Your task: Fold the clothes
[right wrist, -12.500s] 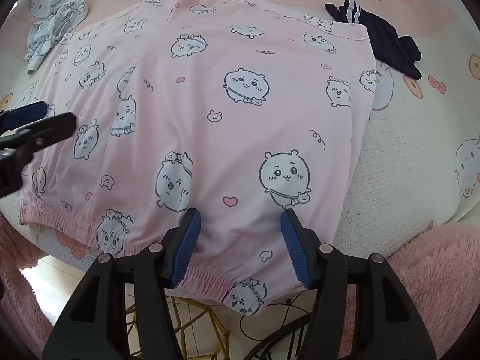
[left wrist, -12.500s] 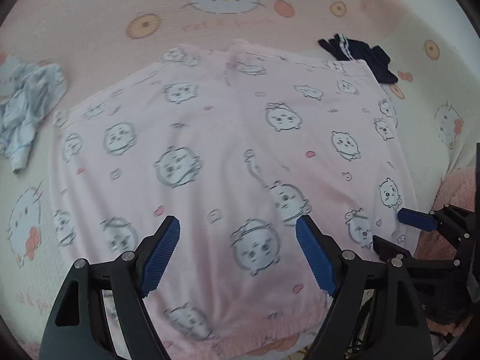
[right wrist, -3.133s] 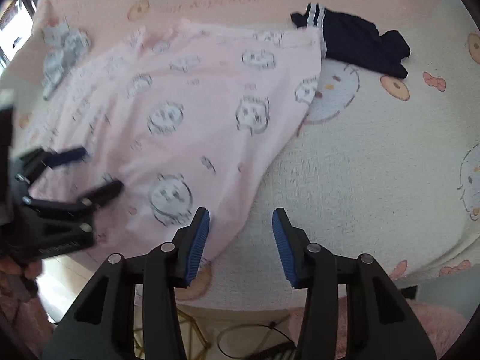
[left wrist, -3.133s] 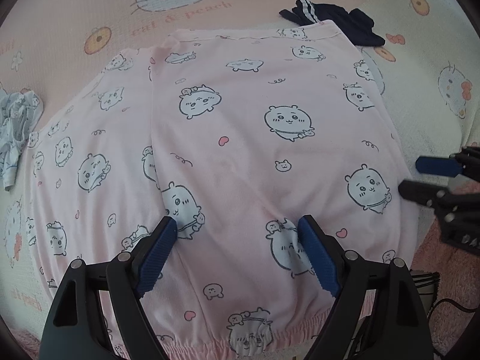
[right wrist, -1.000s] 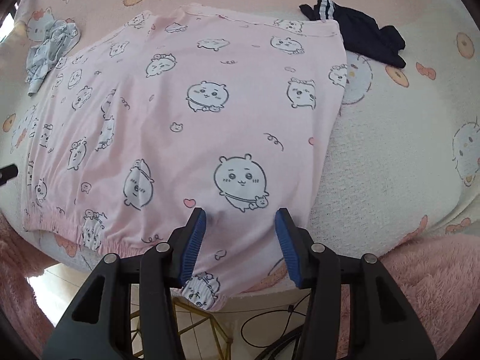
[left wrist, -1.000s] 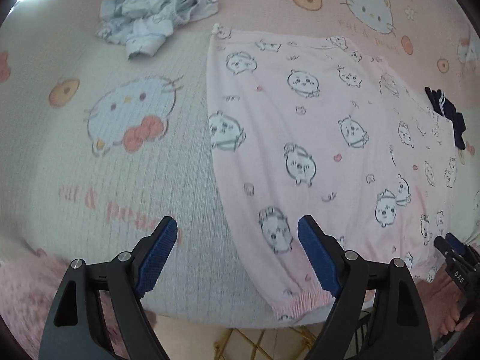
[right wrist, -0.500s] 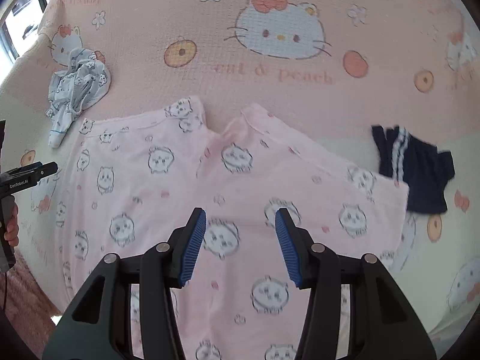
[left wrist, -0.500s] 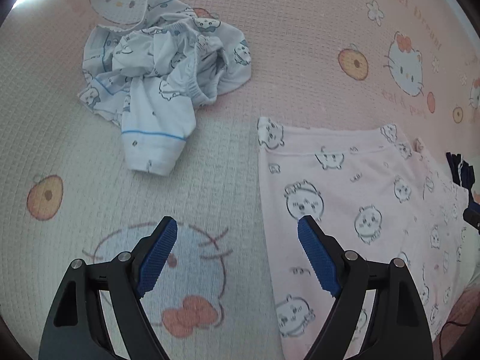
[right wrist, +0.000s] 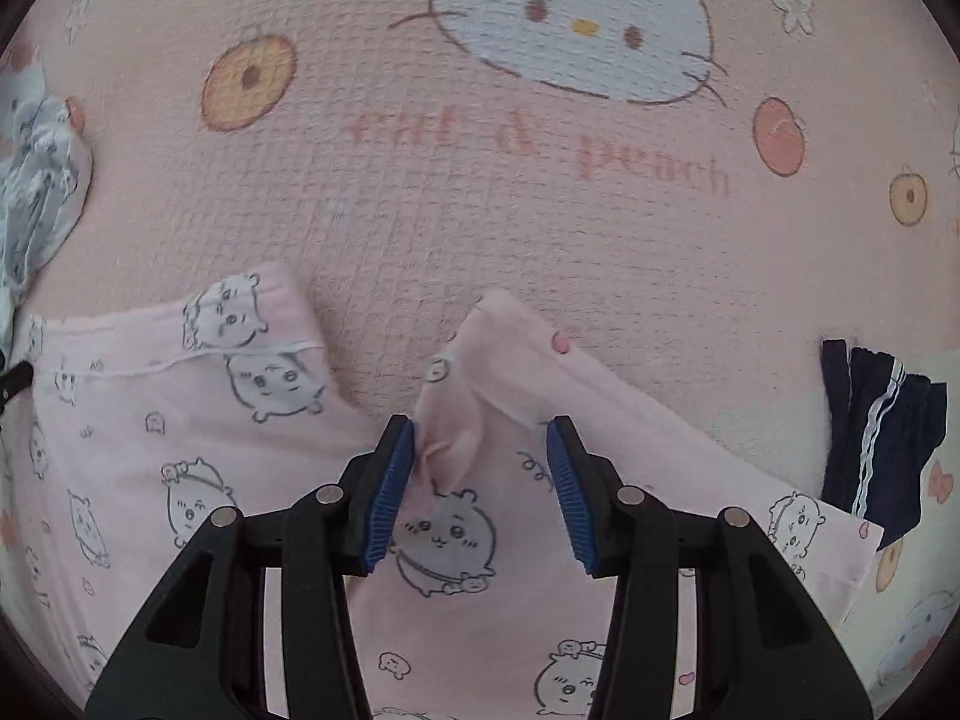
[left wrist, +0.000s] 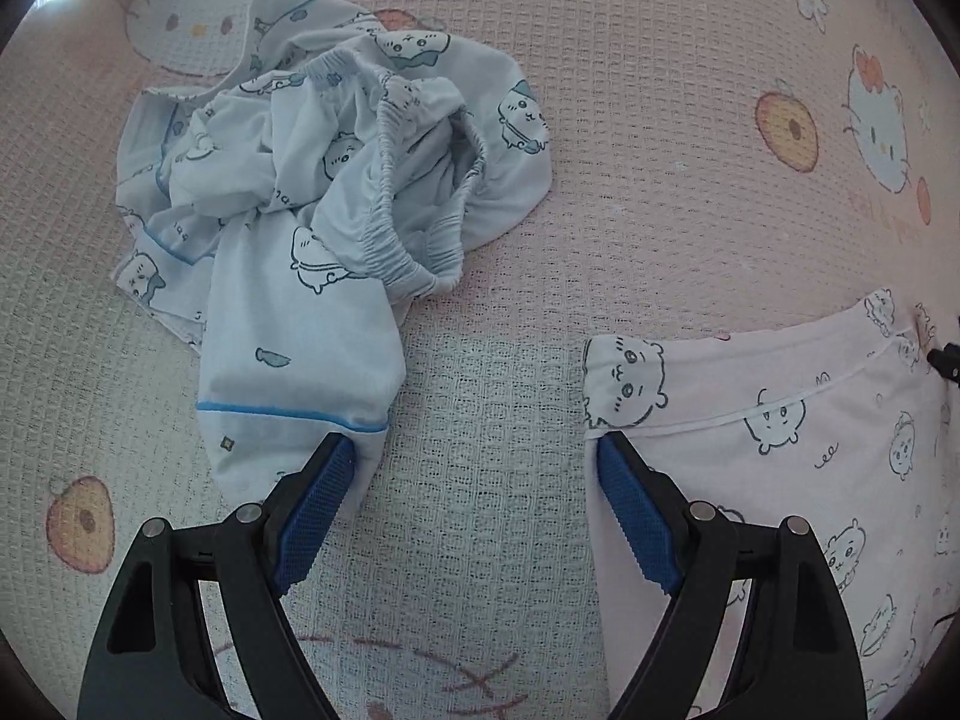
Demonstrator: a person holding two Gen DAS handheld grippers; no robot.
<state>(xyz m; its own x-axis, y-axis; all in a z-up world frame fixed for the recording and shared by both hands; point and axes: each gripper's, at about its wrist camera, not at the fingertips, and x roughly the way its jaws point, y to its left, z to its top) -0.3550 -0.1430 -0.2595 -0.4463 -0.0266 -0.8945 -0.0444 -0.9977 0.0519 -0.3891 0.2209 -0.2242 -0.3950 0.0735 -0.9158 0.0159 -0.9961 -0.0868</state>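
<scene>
Pink pyjama trousers [right wrist: 240, 480] lay flat on the bed [right wrist: 480, 210], leg hems at the far side, waist toward the near edge by my reading; spread out so the legs could be folded over; thin, soft knit, printed with small cartoon animals, hems stitched with a pale line.

Right hand-held gripper [right wrist: 480, 468] hovered over the right leg's hem corner, jaws apart, nothing clamped; a puckered bit of pink fabric sat just beside the left pad [right wrist: 390, 480]; probably lined up to pinch that corner.

Left hand-held gripper [left wrist: 474, 498] was open too, empty; its right pad [left wrist: 630, 510] sat at the outer hem corner of the left leg [left wrist: 750, 450], bare bedcover between the jaws; likely set to take the matching corner.

Crumpled pale-blue pyjamas [left wrist: 330, 180] at 11 o'clock in the left view, elastic waistband gaping; a folded navy garment [right wrist: 870, 438] with white stripes at 3 o'clock in the right view; bedcover a waffle weave, cat-and-peach print.
</scene>
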